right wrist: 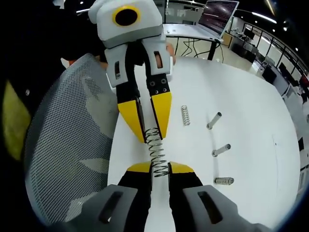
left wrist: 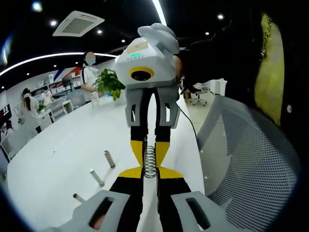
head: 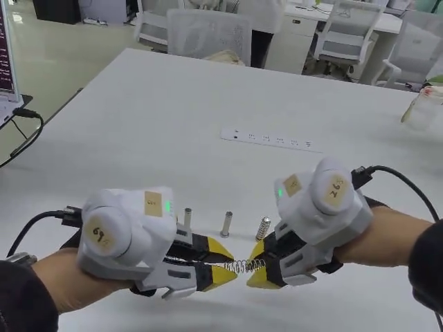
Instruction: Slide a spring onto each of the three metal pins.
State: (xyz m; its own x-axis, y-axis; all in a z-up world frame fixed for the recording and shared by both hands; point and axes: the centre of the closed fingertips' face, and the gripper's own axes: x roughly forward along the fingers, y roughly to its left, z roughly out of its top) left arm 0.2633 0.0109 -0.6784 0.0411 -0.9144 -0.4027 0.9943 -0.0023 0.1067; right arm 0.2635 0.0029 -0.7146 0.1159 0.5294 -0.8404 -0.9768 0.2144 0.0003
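- The left gripper (head: 228, 263) sits at the lower left of the white table (head: 173, 117) in the head view. Its yellow-tipped jaws point right and are closed on one end of a spring (head: 242, 265).
- That spring is stretched level between the two grippers, above the table near its front edge. In the left gripper view it runs from that gripper's own jaws straight into the jaws facing it.
- Three metal pins stand upright in a row just behind the jaws. The left pin (head: 187, 218) and the middle pin (head: 226, 223) are bare. The right pin (head: 264, 227) already has a coiled spring on it.
- In the right gripper view a loose spring (right wrist: 185, 115) lies flat on the table, beside the left gripper's jaws and near the pins.
- The right gripper (head: 255, 265) faces the left one tip to tip, and its jaws are clamped on the spring's other end.
- A white power strip (head: 270, 140) lies farther back on the table, well apart from the pins.
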